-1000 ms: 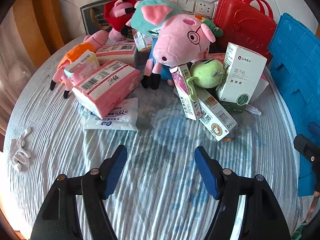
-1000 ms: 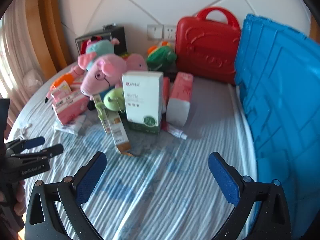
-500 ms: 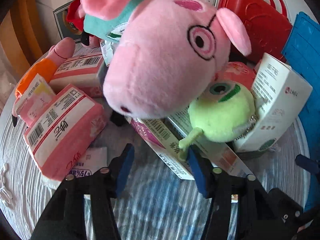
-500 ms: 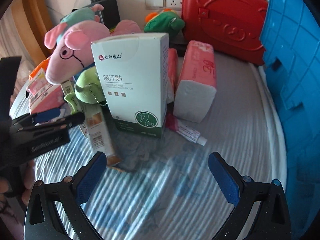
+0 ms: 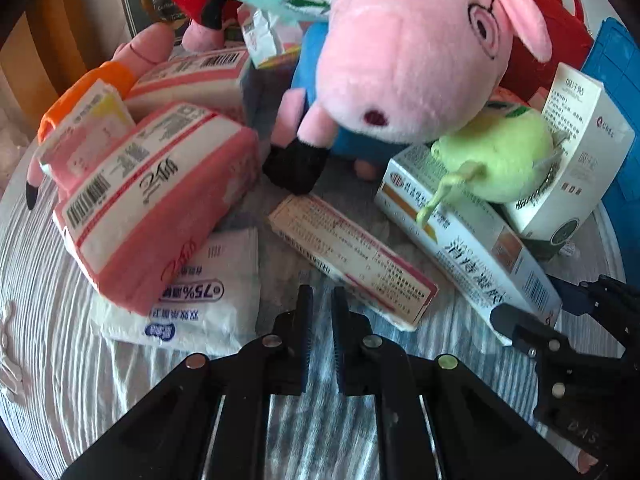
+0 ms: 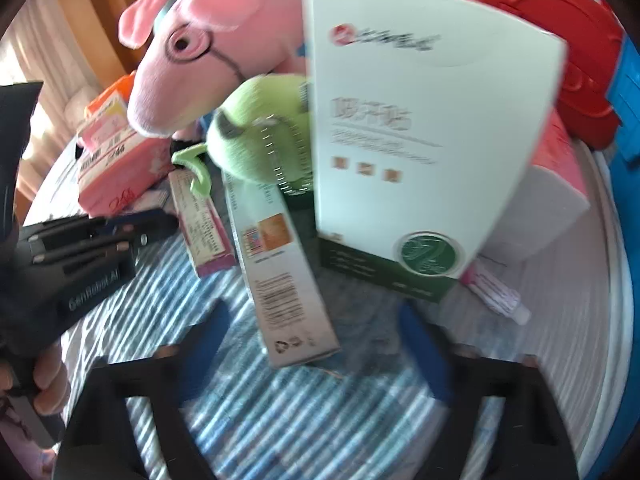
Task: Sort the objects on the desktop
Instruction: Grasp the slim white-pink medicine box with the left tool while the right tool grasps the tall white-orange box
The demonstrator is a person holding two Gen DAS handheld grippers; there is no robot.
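My left gripper (image 5: 320, 308) is shut with nothing in it, its tips just short of a flat pink-edged medicine box (image 5: 352, 264) on the striped cloth. My right gripper (image 6: 316, 344) is blurred and its jaws are closing. The near end of a long white box (image 6: 288, 280) lies between its blue fingers (image 6: 208, 344), which do not touch it. A green plush (image 6: 260, 140) rests on that box, beside a tall white-and-green box (image 6: 420, 120). A big pink pig plush (image 5: 408, 52) leans over the pile. In the right wrist view the left gripper (image 6: 160, 226) sits at the left, held by a hand.
A pink tissue pack (image 5: 160, 200) lies on a white wipes packet (image 5: 208, 300) at the left. A red case (image 6: 560, 40) and a blue crate (image 5: 616, 100) stand behind and to the right. A small tube (image 6: 496, 292) and another tissue pack (image 6: 552, 192) lie by the tall box.
Both grippers have dropped closer to the pile. The left jaws have gone from wide to shut. The right jaws have narrowed around the long white box's end.
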